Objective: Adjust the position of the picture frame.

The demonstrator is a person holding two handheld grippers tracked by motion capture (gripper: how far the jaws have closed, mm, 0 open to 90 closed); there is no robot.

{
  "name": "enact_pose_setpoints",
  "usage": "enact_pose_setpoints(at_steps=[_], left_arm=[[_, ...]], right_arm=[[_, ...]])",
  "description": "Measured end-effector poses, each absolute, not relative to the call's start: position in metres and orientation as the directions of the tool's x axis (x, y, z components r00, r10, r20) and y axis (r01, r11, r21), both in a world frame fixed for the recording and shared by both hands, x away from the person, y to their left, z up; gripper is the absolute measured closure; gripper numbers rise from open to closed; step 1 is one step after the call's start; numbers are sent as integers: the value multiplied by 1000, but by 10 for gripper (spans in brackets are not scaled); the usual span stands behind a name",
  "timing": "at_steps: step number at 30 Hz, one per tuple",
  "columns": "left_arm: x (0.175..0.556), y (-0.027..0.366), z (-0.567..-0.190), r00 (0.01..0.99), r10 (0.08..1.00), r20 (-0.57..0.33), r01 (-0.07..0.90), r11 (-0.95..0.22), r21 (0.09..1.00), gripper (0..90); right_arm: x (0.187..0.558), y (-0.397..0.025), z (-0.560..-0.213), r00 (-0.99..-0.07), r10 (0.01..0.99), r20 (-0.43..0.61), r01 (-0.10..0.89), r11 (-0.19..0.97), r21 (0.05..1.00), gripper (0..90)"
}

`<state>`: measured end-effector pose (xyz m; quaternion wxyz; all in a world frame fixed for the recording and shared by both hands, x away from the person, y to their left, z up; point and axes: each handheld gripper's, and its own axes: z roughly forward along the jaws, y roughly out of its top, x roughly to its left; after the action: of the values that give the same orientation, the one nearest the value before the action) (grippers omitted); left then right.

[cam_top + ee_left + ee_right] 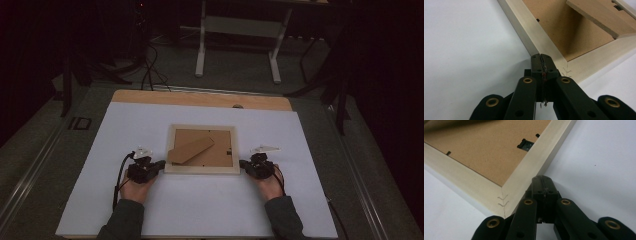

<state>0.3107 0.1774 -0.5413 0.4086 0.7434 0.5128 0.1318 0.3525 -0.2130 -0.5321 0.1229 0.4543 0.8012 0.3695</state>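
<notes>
Picture frame [202, 149] lies face down near the middle of the white sheet [200, 200] in the high view, its brown backing up and a cardboard stand [190, 150] folded out across it. Your left gripper [159, 167] sits at the frame's near left corner and your right gripper [243, 164] at its near right corner, each held from behind by a hand [134, 189]. From up here you cannot tell how the jaws stand.

Your left gripper view settles that for one side: the left gripper [541, 56] has its jaws pressed together with nothing between them, tips against the outer edge of the pale wooden frame [544, 42] close to the corner joint. The stand [599, 15] rises off the backing, which the high view flattens.

Your right gripper view shows the right gripper [541, 178] closed the same way, holding nothing, its tips touching the frame's [534, 162] outer edge just beside the stapled corner. A small metal hanger clip [525, 144] sits on the backing by the inner edge.
</notes>
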Motion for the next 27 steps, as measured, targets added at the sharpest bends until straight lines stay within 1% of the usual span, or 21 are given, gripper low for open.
enact_pose_setpoints(at_steps=[4, 16, 22, 27], left_arm=[[308, 178, -543, 434, 869, -237, 664, -131, 736, 900], [300, 176, -541, 435, 873, -220, 662, -144, 736, 900], [297, 174, -541, 451, 865, -221, 660, -156, 735, 900], [298, 176, -542, 442, 868, -226, 663, -146, 734, 900]], right_arm=[[351, -213, -533, -563, 815, 137, 633, 318, 706, 899], [344, -214, -533, -565, 814, 134, 627, 319, 710, 900], [345, -221, -534, -578, 799, 167, 635, 312, 706, 899], [341, -219, -533, -586, 798, 141, 622, 331, 709, 899]])
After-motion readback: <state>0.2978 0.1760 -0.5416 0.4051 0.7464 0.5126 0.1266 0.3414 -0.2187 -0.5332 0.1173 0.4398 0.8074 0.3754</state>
